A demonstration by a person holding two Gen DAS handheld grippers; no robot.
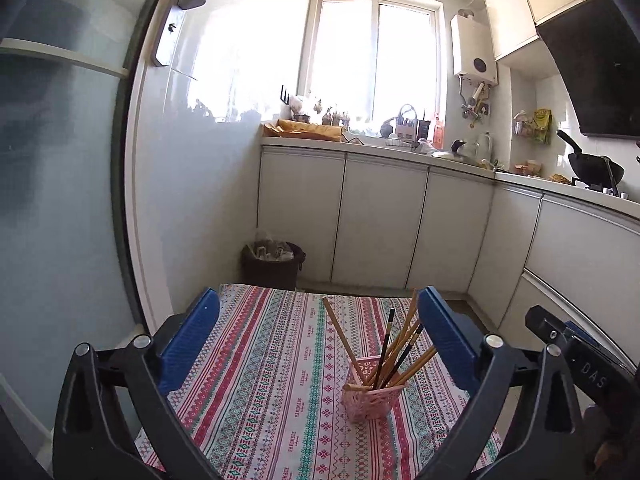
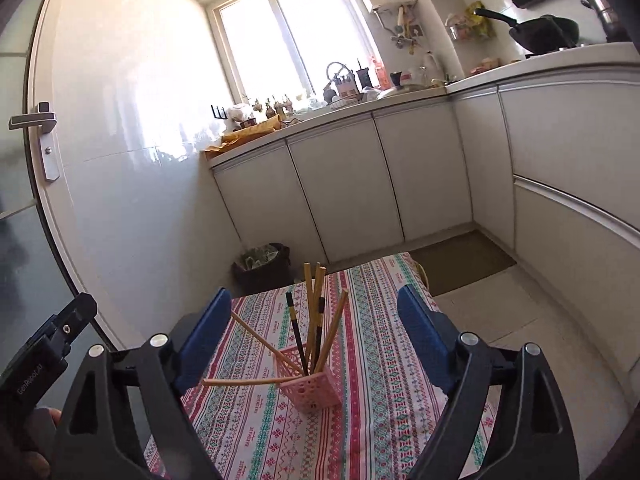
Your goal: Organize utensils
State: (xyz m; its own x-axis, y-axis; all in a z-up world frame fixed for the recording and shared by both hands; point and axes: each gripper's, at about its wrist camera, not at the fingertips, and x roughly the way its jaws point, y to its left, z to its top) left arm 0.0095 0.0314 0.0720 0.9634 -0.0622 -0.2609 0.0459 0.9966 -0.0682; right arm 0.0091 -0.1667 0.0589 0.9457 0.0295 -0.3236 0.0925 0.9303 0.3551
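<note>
A small pink plastic lattice basket (image 1: pixel 370 394) stands upright on the desk (image 1: pixel 260 360), which is covered by a cloth with red, pink and teal woven-look stripes, and it holds a loose bunch of chopsticks (image 1: pixel 404 344): most are pale bamboo sticks, two are black with pale bands (image 2: pixel 296 330). They fan outward from the basket's mouth, some near upright, others tilted far over; in the right wrist view one bamboo stick (image 2: pixel 244 381) lies almost level, its far end sticking out over the cloth to the left of the basket. The left tool (image 1: pixel 320 308) has its blue ribbed fingers (image 1: pixel 444 332) spread wide apart with nothing between the pads; the basket sits on the cloth ahead of it, nearer its right finger. The right tool (image 2: pixel 316 304) is likewise spread wide and grips nothing, the basket ahead between its two blue fingers (image 2: pixel 204 336) without touching either. Beyond the desk's far edge a dark waste bin (image 1: pixel 272 266) with a plastic liner stands on the floor against the glossy white wall, beside white cabinet doors (image 1: pixel 380 220) under a cluttered counter and a bright window (image 1: pixel 372 56)
</note>
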